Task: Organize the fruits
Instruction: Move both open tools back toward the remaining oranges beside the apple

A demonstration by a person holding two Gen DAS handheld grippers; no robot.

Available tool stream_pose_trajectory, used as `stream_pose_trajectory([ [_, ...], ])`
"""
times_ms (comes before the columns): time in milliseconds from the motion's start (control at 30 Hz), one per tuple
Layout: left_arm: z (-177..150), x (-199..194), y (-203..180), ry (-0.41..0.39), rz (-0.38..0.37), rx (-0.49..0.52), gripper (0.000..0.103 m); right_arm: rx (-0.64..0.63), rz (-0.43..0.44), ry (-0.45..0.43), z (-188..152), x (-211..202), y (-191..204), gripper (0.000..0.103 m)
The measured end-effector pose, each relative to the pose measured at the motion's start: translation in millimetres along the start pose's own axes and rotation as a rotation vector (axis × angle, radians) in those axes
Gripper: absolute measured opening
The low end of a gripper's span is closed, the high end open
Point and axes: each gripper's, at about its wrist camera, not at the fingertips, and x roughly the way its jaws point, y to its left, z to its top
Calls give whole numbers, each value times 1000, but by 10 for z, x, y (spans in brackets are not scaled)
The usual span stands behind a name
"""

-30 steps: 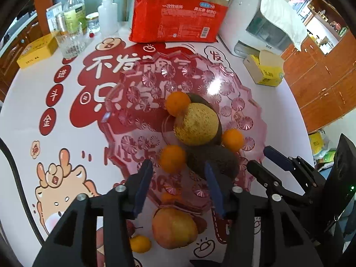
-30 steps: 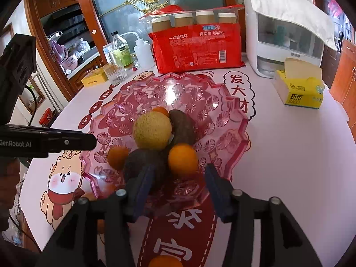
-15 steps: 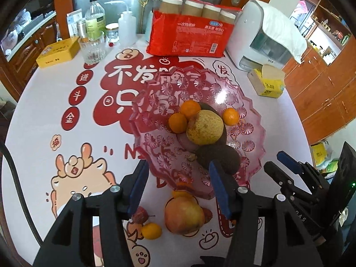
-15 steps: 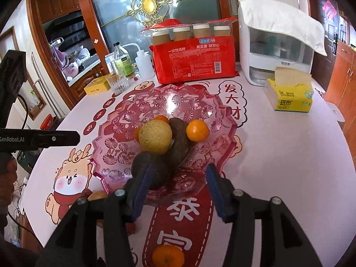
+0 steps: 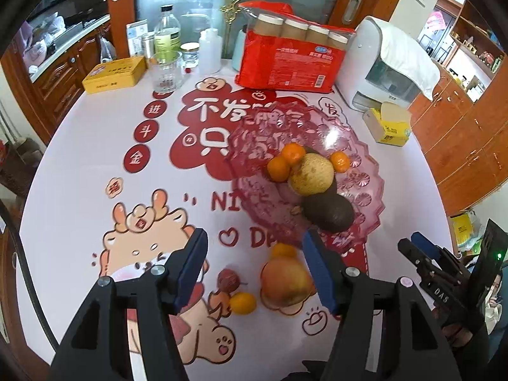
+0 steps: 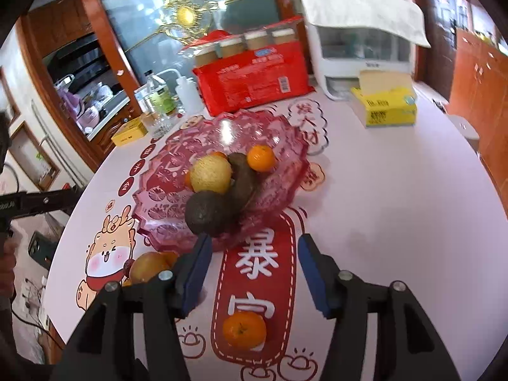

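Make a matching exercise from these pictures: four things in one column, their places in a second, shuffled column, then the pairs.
Things
1. avocado
2. apple
3. yellow tissue box
4. glass cup

Places
A. on the table just outside the dish's near rim
B. in the pink dish
C. next to the yellow tin
D. in front of the white appliance

Pairs: 1-B, 2-A, 3-D, 4-C

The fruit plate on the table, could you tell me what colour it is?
Translucent pink fruit plate with a cut-glass pattern, clearest in the right wrist view.
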Motion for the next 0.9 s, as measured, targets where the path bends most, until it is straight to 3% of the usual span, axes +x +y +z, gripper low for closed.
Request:
stream_pose_trajectory([
  [300, -213, -30, 312, 23, 40, -64, 65, 154, 11, 65, -219, 65, -187, 57],
  [667, -553, 328, 666, 166, 73, -93, 66, 306, 17, 198, -541, 296, -283, 57],
  [900, -686, 565, 734, 256, 40, -93, 68, 400, 41, 268, -733, 430, -303, 57],
])
